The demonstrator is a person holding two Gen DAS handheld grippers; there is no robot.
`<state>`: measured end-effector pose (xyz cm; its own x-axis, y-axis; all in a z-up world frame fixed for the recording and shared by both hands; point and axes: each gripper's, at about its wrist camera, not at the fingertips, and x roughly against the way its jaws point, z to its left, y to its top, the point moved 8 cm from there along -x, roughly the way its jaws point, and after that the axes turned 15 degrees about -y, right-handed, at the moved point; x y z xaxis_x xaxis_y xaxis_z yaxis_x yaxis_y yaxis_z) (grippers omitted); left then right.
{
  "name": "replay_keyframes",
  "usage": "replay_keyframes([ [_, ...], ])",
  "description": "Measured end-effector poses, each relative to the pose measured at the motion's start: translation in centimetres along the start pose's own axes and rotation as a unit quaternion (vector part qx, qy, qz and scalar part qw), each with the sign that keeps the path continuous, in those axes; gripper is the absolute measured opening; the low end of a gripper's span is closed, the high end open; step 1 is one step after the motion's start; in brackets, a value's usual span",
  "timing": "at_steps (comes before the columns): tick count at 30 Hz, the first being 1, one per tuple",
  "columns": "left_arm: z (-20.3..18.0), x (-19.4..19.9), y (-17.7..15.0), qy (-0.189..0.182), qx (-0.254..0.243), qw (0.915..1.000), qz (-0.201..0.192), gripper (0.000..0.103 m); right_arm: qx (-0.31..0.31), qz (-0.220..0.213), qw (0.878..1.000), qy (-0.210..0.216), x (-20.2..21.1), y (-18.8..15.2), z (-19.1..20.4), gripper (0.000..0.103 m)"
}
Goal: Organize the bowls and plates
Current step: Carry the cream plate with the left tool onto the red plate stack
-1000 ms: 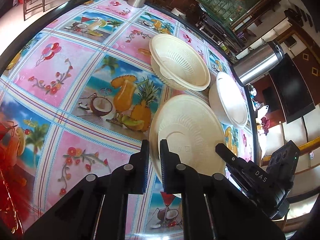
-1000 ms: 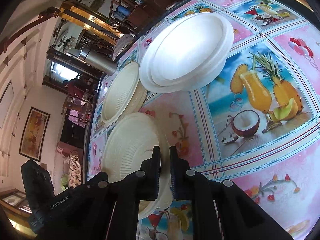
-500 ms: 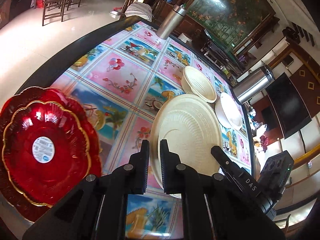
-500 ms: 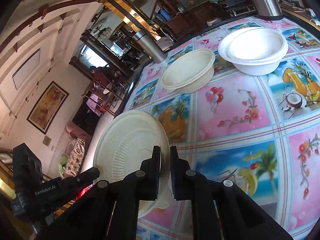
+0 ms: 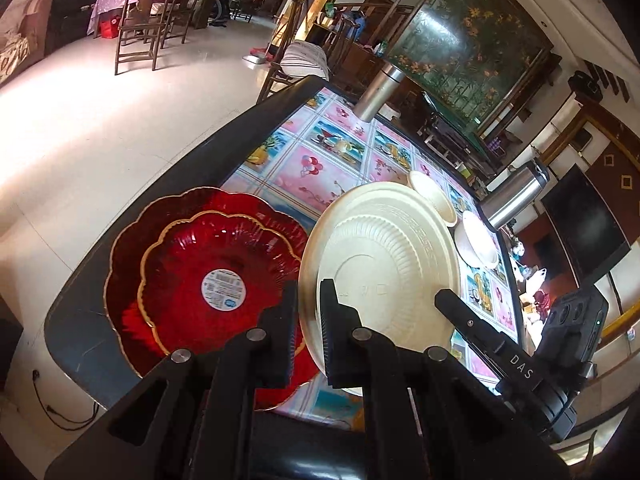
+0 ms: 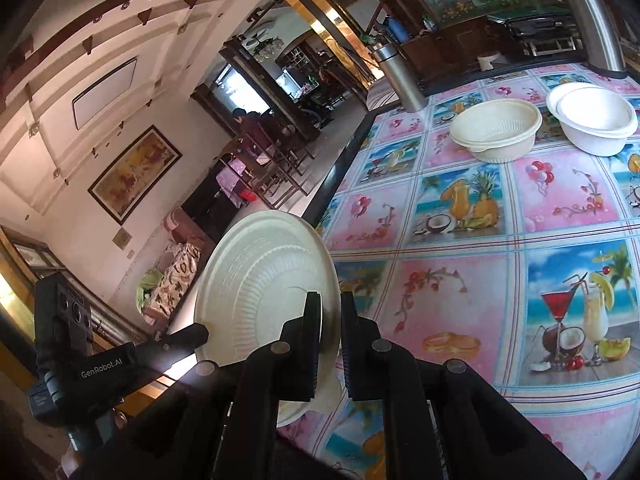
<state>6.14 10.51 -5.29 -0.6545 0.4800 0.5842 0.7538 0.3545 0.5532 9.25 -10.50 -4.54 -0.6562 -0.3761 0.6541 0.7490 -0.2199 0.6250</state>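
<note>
cream ribbed plate (image 5: 384,256); red glass plates (image 5: 208,264) with gold rims; worktop (image 6: 500,216) cloth pink-blue checks, fruit drinks; black tongs (image 5: 308,312).

Matt ribbed pulp plate (image 5: 384,256), glossy red glass dishes (image 5: 192,256)

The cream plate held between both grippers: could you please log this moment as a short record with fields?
held item: cream plate, gripped at opposite rim edges, off the table
left gripper: shut on the plate rim
right gripper: shut on the plate rim
beside the plate: red plates, two stacked
far end of table: cream bowl, white bowl
</note>
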Motion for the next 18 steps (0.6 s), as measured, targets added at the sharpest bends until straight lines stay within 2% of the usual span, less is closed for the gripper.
replay_keyframes([
  [12, 5.6, 2.1, 0.7, 0.058, 0.008, 0.9981, -0.021, 0.008, 0.047, 0.044, 0.998, -0.006, -4.1, -3.0, 5.7, 0.01],
  [18, 8.0, 2.2, 0.0, 0.095, 0.004, 0.9954, -0.004, 0.008, 0.076, 0.059, 0.995, -0.01, -5.5, -4.3, 8.4, 0.01],
])
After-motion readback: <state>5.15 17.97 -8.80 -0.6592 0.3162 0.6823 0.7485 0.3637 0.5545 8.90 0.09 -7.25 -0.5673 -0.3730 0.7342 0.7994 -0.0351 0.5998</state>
